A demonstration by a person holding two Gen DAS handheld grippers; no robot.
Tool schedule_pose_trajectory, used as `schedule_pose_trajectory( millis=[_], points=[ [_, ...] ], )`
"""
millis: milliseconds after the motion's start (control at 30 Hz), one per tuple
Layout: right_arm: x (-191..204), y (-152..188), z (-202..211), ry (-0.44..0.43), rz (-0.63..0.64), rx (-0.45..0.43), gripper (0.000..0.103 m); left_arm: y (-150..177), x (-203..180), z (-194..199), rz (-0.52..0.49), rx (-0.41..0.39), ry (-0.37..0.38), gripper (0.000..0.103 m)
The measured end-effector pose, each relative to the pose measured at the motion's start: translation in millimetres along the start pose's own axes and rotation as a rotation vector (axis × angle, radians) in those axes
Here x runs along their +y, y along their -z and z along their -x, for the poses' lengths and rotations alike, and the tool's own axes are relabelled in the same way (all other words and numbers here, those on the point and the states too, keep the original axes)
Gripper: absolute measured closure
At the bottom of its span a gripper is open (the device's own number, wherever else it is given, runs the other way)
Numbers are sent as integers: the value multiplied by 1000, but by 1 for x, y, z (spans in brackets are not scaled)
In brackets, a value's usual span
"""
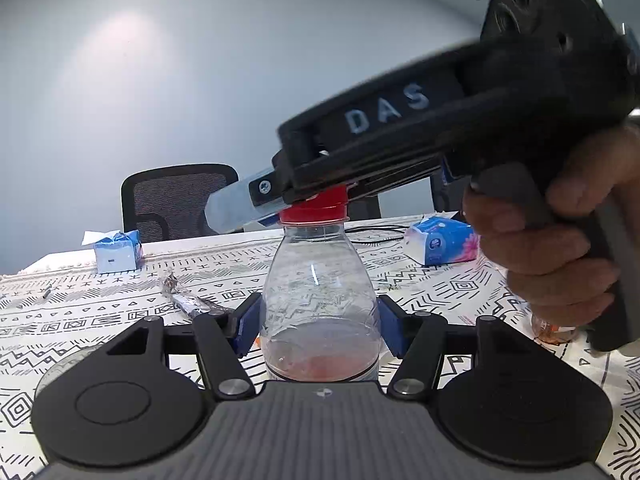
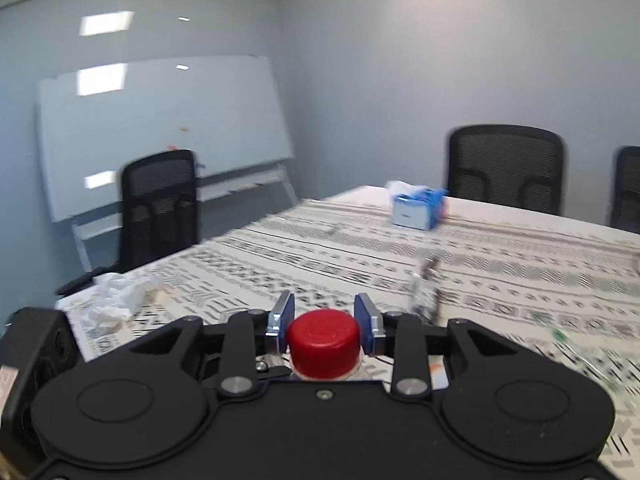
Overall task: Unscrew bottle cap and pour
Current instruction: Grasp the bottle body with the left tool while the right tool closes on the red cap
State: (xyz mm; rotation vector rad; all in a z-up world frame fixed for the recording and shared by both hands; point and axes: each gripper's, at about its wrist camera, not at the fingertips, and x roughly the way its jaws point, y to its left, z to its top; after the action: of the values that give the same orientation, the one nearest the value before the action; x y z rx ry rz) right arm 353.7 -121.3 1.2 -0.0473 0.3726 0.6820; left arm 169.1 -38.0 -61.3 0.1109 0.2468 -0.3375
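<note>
Nearest, left tool (image 1: pixel 319 322): blue pads (image 1: pixel 247 326) pressed on both sides of the clear bottle (image 1: pixel 320 300), clamped at mid-body, bottle upright w/ a bit of pinkish liquid at the bottom. Bottle seems to stand on the patterned desk (image 1: pixel 100 312), though its base is hidden behind the tool body.

Above that, right tool (image 2: pixel 325 322) straddles the red cap (image 2: pixel 324 340); pads (image 2: pixel 366 322) sit right at the cap's sides, prob. gripping, contact not 100% clear given blur. Person's hand (image 1: pixel 552 248) wraps the handle.

Step in hand, by my read: unscrewing. To do well: keep the left grip firm but not crushing, since thin plastic will buckle. Keep the right tool level & centred on the cap axis, twist about the vertical, re-grip in short turns. Don't lift until threads are free.

Farther off: foil wrapper (image 1: pixel 188 300), blue tissue packs (image 1: pixel 440 244), mesh chair (image 1: pixel 180 200).
</note>
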Motion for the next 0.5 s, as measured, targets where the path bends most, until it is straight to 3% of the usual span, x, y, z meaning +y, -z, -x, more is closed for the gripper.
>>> schedule_pose_trajectory(
  millis=[100,200,333,500],
  points=[
    [24,11,10,141,47,-56,64,-1,5,-9,11,2,-8,45],
    [36,18,12,191,95,-92,70,0,6,-20,0,-2,-19,45],
    [22,19,15,114,100,-99,70,-1,12,-31,0,-3,-13,45],
    [-17,16,15,-117,112,-101,70,-2,31,-55,9,-3,-4,45]
  ],
)
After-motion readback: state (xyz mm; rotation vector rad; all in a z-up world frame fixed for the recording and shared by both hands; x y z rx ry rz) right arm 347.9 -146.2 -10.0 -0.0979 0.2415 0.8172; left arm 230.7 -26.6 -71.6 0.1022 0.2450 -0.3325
